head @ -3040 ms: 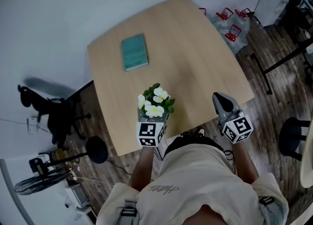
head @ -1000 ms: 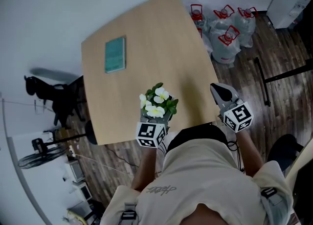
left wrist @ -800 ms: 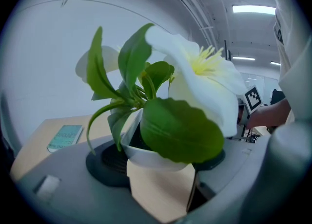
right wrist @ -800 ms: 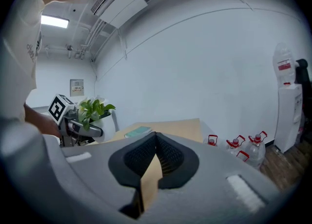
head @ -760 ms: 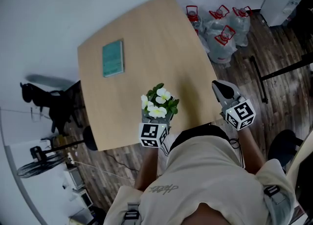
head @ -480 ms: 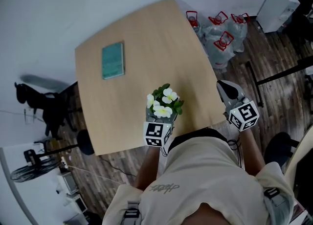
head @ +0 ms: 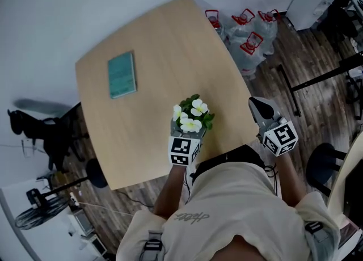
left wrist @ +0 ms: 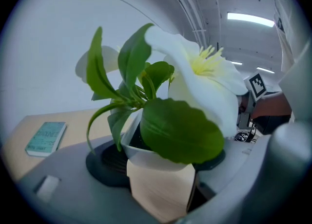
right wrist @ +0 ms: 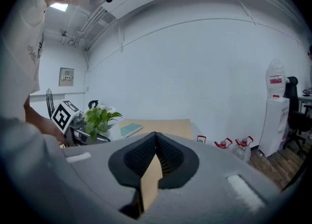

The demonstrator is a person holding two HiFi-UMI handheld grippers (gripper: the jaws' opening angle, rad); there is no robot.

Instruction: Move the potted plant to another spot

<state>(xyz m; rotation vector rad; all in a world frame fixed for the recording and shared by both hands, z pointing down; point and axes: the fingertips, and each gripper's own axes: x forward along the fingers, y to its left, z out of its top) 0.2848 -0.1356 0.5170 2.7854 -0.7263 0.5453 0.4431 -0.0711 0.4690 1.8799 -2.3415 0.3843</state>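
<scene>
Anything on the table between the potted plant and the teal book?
Nothing. The head view shows only bare tabletop between the potted plant and the teal book.

Right gripper (right wrist: 156,139) has its jaws pressed together, nothing in between. Past them is the tan worktop (right wrist: 168,126) with a teal book (right wrist: 130,129) lying flat on it. Over on the left, the plant (right wrist: 100,117) sits right beside a marker cube (right wrist: 65,115). On the right, water jugs (right wrist: 225,144) stand on the floor, and there's a dispenser (right wrist: 274,116) by the white wall.
</scene>
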